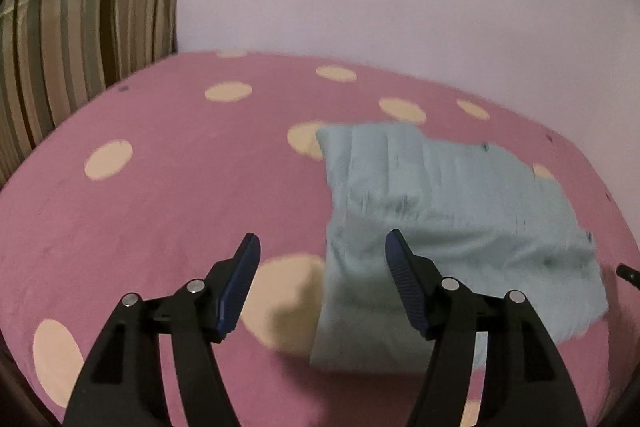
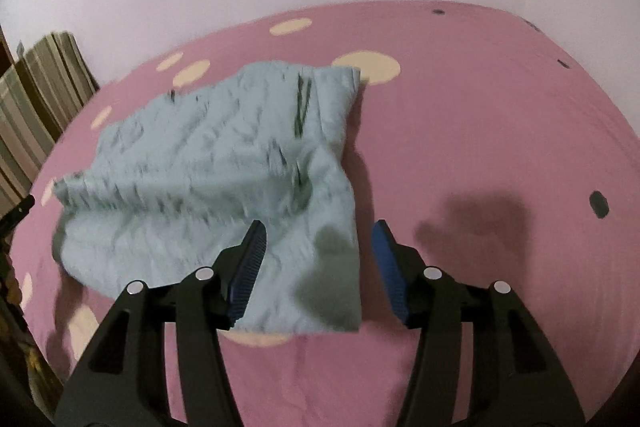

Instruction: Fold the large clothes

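Observation:
A pale blue garment (image 1: 448, 227) with small dark marks lies folded into a rough rectangle on the pink bed. In the left wrist view my left gripper (image 1: 322, 245) hovers open over the garment's near left edge, its blue pads clear of the cloth. The right wrist view shows the same garment (image 2: 208, 179) spread to the left and ahead. My right gripper (image 2: 318, 233) stands open above the garment's near right corner, with nothing pinched between the pads. Both pictures are blurred by motion.
The bed cover (image 1: 160, 187) is pink with large cream dots and reaches to a plain pale wall. A striped cloth (image 1: 80, 39) hangs over something at the bed's far left. The pink surface (image 2: 500, 131) extends right of the garment. The other gripper's tip (image 1: 628, 273) shows at the right edge.

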Available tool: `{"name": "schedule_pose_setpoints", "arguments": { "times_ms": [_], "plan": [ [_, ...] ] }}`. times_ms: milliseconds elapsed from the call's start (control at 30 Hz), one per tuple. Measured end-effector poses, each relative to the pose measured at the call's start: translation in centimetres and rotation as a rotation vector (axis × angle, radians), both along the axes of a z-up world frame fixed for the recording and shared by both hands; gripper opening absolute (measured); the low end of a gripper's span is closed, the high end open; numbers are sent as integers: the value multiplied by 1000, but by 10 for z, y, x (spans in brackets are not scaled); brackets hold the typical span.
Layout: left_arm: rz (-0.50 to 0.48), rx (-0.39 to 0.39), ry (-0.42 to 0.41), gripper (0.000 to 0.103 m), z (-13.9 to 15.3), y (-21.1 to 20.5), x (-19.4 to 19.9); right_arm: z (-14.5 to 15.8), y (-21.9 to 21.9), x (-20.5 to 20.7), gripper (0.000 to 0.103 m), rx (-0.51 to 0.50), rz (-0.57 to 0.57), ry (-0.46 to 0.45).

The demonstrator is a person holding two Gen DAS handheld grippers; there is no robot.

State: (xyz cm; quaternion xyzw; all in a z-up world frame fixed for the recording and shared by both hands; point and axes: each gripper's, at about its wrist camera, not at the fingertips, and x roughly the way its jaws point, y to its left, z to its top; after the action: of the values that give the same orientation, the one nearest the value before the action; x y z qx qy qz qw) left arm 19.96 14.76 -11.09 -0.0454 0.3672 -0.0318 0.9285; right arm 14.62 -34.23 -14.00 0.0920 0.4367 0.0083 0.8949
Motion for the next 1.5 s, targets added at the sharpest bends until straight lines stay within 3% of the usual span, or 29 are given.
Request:
{"name": "schedule_pose_setpoints", "arguments": {
  "times_ms": [167,233,333,467,600,667,733,833,1000,1233,1367,1500],
  "plan": [
    [-59,35,70,65,-24,-7,5,-9,8,6,56,1,41,3],
    [-76,29,81,65,-27,-8,12,-11,11,16,64,11,65,4],
    [-114,7,99,65,-31,-10,32,-14,15,30,67,17,96,5],
    [-137,19,119,65,-38,-11,55,-26,16,57,68,3,125,27],
    [-223,-1,131,65,-48,-15,76,-41,15,77,68,5,145,68],
    [-249,-2,144,57,-53,-17,83,-47,15,83,57,8,148,83],
    [-271,11,167,29,-59,-23,88,-52,15,87,29,5,145,99],
    [-299,61,147,10,-58,-36,83,-52,15,84,14,36,149,94],
    [-285,136,74,3,-44,-47,66,-37,23,65,6,-22,144,23],
    [-245,200,-77,2,16,-54,46,15,22,39,5,-40,121,-125],
    [-225,226,-127,2,49,-60,61,46,21,49,4,-51,102,-195],
    [-181,259,-153,2,71,-70,100,70,18,84,4,-47,77,-247]
  ]
}}
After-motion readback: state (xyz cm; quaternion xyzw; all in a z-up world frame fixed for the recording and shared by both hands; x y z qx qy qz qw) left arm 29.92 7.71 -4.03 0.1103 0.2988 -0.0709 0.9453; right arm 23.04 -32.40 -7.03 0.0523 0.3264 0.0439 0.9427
